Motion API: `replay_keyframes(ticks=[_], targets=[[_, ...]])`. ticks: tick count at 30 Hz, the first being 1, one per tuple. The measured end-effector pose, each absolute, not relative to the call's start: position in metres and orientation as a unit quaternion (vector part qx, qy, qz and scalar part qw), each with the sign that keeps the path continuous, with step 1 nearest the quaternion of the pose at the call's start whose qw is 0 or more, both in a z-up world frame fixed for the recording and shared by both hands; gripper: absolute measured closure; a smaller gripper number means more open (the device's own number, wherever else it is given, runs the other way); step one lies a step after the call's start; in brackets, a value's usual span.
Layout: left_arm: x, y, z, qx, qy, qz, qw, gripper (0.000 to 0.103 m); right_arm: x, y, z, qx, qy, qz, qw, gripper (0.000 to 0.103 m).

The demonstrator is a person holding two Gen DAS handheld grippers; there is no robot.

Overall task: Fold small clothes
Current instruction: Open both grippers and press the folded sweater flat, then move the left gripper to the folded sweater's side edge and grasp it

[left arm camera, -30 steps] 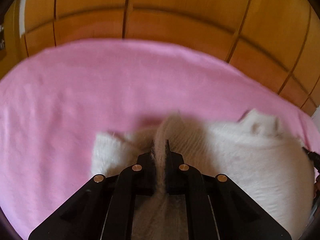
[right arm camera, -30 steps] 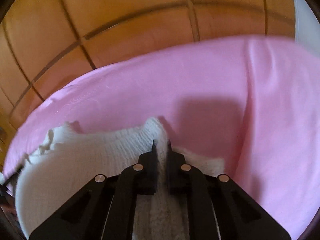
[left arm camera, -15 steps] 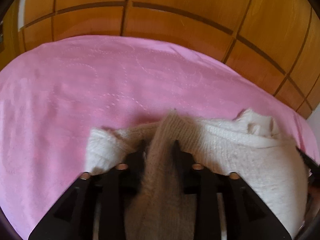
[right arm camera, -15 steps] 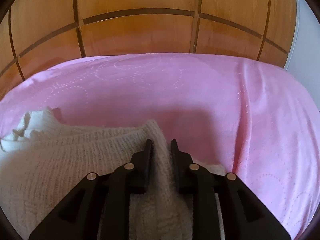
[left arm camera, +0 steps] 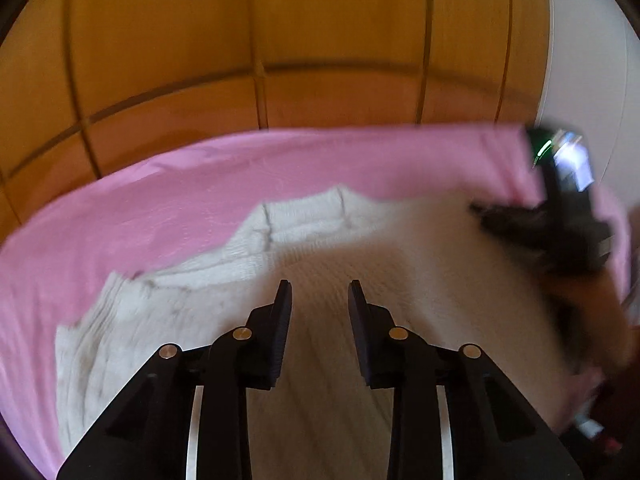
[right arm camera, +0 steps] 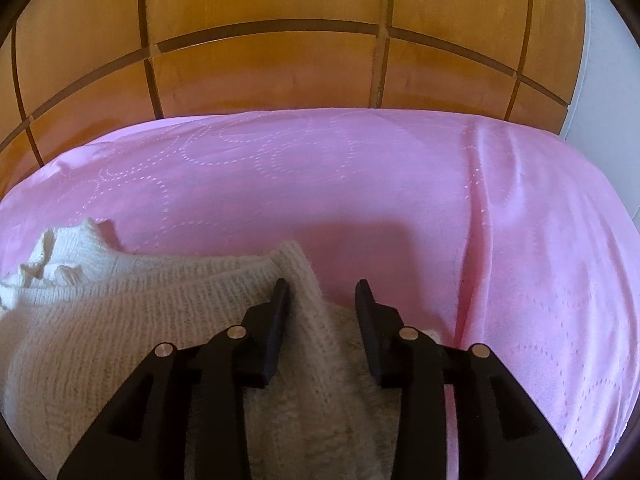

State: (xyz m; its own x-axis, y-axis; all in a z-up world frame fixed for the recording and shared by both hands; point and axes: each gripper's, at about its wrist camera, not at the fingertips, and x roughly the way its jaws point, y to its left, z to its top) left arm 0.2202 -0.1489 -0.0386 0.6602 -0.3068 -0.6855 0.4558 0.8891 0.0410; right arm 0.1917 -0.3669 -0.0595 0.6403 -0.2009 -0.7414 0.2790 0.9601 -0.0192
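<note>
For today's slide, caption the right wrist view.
Open right hand-held gripper over a cream knitted sweater on a pink bedspread.

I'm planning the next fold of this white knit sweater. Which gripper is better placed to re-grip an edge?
Right gripper: the sweater edge lies between its open jaws. The left gripper hovers open above the flat middle.

Each camera sits just behind its own gripper, looking down along the fingers, close above the cream sweater [left arm camera: 400, 248] on the pink bedcover [right arm camera: 360, 184]; both views share these and the wooden headboard [right arm camera: 260, 68] beyond.
</note>
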Motion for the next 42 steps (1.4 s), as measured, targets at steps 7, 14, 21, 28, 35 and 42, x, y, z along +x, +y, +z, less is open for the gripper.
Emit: replay_keyframes(ticks=[7,14,21,28,35,42], targets=[[0.278,-0.151,-0.077,0.093,0.412,-0.198,0.885,0.074,0.192,-0.370,-0.060,0.056,0.401,-0.136,0.904,0.059],[0.260,-0.135,-0.071,0.055,0.386,-0.201,0.899,0.065,0.192,-0.370,-0.060,0.054,0.400,-0.142,0.904,0.054],[0.227,-0.093,-0.057,0.001,0.367,-0.163,0.916,0.004,0.190,-0.369,-0.057,0.047,0.395,-0.156,0.904,0.036],[0.187,-0.047,-0.051,0.005,0.349,-0.146,0.926,0.004,0.189,-0.363,-0.055,0.027,0.390,-0.174,0.904,0.023],[0.162,-0.001,-0.053,-0.020,0.320,-0.100,0.942,0.004,0.188,-0.357,-0.053,0.004,0.384,-0.195,0.903,0.009],[0.148,0.005,-0.048,-0.014,0.281,-0.073,0.957,0.004,0.175,-0.346,-0.044,-0.016,0.347,-0.183,0.920,0.002]])
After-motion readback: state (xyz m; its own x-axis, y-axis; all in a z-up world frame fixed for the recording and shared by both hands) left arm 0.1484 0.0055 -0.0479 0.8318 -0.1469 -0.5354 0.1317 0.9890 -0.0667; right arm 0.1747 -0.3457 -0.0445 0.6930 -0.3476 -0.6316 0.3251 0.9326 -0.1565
